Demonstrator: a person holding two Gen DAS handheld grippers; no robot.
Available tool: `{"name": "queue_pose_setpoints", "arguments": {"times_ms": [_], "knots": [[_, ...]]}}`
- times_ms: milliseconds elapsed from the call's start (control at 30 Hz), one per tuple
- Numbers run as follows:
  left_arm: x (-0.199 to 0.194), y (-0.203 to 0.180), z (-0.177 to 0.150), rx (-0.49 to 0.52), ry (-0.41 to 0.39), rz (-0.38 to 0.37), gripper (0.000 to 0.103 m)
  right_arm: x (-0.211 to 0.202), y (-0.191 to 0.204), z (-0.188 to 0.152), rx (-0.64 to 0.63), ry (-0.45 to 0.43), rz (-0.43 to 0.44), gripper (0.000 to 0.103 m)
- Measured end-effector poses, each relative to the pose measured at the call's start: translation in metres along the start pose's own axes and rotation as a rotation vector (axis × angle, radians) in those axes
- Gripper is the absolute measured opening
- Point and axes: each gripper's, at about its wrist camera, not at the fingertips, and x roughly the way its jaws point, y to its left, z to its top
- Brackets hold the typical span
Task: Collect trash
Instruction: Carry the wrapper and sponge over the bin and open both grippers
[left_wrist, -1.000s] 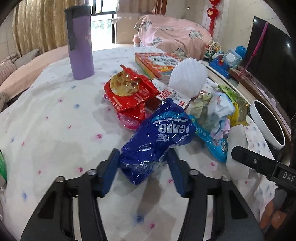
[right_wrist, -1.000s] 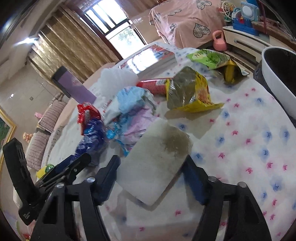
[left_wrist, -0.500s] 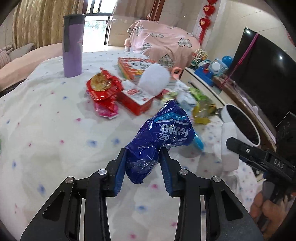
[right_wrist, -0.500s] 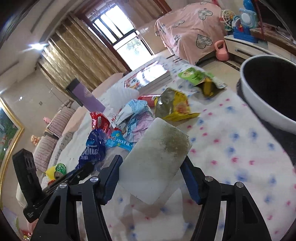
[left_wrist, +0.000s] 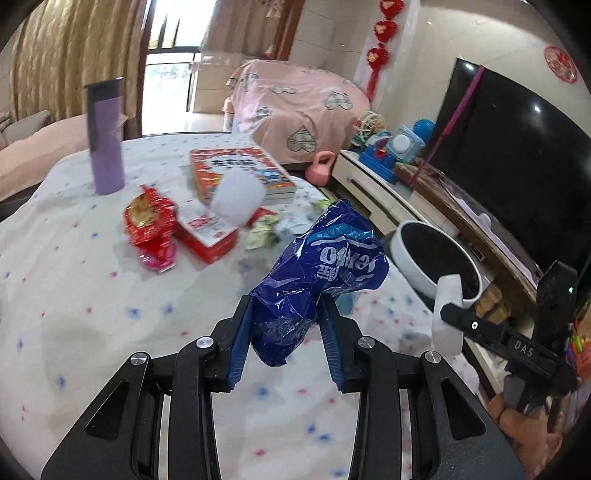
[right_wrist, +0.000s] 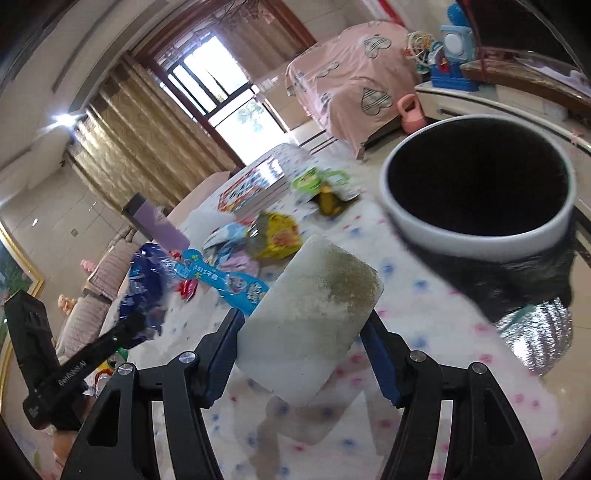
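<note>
My left gripper (left_wrist: 284, 336) is shut on a crumpled blue snack bag (left_wrist: 317, 273) and holds it above the table. My right gripper (right_wrist: 303, 332) is shut on a stained white sponge (right_wrist: 310, 314), lifted near the white-rimmed trash bin (right_wrist: 476, 236) lined with a black bag. The bin (left_wrist: 406, 254) stands off the table's right edge in the left wrist view, where the sponge (left_wrist: 447, 317) and right gripper (left_wrist: 480, 328) also show. The blue bag (right_wrist: 144, 284) shows at left in the right wrist view.
On the flowered tablecloth (left_wrist: 74, 295) lie a red wrapper (left_wrist: 147, 221), a red and white box (left_wrist: 207, 232), a white foam net (left_wrist: 236, 195), books (left_wrist: 236, 166), a purple tumbler (left_wrist: 105, 136), and yellow (right_wrist: 277, 236), green (right_wrist: 321, 184) and light blue (right_wrist: 221, 280) wrappers.
Both grippers have lifted their loads off the table and moved right toward the bin. The left gripper closed on the blue bag between the earliest frame and the later one.
</note>
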Motion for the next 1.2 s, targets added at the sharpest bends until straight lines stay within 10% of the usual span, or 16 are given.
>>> {"name": "queue_pose_setpoints", "arguments": {"times_ms": [1200], "knots": [[0.113,-0.17,0.037,0.246,0.113,-0.135,0.035,-0.039,-0.094,0.083,-0.057,-0.091,-0.207,0.068]]}}
